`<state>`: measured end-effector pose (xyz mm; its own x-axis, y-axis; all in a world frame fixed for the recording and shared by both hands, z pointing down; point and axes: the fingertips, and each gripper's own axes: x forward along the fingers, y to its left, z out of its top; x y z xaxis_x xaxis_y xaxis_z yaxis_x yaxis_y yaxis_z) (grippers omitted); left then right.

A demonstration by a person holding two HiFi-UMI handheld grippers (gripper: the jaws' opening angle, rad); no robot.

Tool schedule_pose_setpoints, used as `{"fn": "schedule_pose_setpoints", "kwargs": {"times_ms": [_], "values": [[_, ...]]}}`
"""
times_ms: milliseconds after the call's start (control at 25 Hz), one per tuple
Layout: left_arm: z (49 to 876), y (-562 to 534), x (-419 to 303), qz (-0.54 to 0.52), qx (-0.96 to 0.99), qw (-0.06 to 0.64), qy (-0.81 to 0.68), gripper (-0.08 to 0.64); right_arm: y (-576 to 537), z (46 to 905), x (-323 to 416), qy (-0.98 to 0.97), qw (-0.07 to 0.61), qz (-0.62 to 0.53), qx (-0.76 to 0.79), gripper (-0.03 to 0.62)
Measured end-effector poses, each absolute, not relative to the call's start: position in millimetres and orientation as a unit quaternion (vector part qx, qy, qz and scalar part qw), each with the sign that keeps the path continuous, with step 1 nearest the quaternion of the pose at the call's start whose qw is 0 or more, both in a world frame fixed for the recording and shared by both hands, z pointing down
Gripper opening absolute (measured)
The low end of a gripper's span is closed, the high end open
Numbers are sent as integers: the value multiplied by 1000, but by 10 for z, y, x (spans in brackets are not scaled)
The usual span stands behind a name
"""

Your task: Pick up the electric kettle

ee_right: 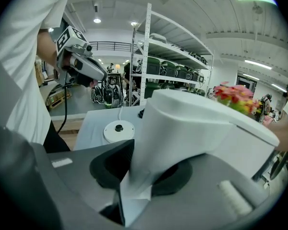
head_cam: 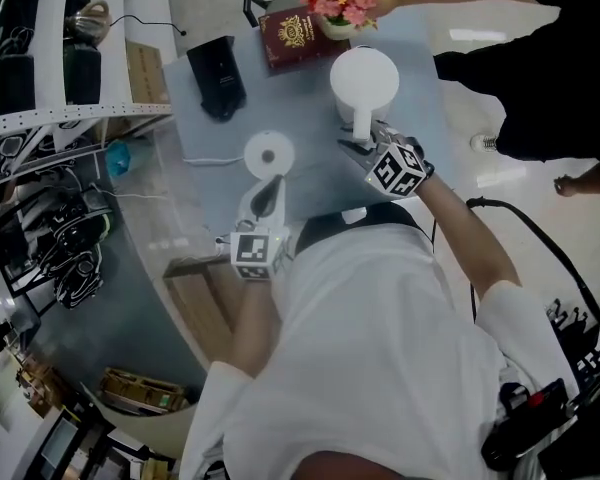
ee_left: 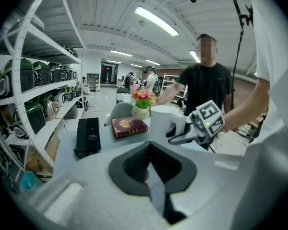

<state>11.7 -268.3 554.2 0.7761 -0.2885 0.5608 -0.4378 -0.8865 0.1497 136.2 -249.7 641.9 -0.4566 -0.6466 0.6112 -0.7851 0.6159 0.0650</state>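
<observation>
Head view is showing the electric kettle (head_cam: 363,80), plain white, cylindrical and upright, near the red book (head_cam: 298,36) on the grey table (head_cam: 310,173); the right gripper (head_cam: 359,145) is clamping its handle (head_cam: 361,123), the left gripper (head_cam: 267,193) is sitting closed, empty.

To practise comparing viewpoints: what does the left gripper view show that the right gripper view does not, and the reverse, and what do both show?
Only the left gripper view: the red book, and the right gripper from outside, its tongs closed on the white kettle's handle. Only the right gripper view: the round white base with its cord, and the left gripper. Both: the kettle, the flowers, the shelves.
</observation>
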Motion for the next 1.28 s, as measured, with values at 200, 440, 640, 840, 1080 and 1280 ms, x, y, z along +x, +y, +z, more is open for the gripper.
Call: {"fn": "schedule_pose_setpoints", "kwargs": {"times_ms": [200, 440, 640, 840, 1080, 1280], "values": [[5499, -2620, 130, 267, 935, 135, -189, 3, -2353, 6512, 1318, -839, 317, 127, 425, 98], [5515, -2576, 108, 268, 935, 133, -193, 3, -2201, 6690, 1300, -831, 332, 133, 427, 104], [5520, -2486, 91, 267, 935, 129, -196, 3, -2170, 6756, 1320, -829, 334, 145, 425, 132], [5492, -2371, 106, 264, 935, 127, -200, 3, -2036, 6826, 1299, -831, 345, 164, 405, 218], [5483, -2225, 91, 258, 934, 128, -210, 3, -1877, 6750, 1414, -824, 344, 163, 419, 222], [5493, -2064, 171, 245, 935, 124, -223, 3, -1704, 6733, 1614, -819, 346, 156, 431, 216]]}}
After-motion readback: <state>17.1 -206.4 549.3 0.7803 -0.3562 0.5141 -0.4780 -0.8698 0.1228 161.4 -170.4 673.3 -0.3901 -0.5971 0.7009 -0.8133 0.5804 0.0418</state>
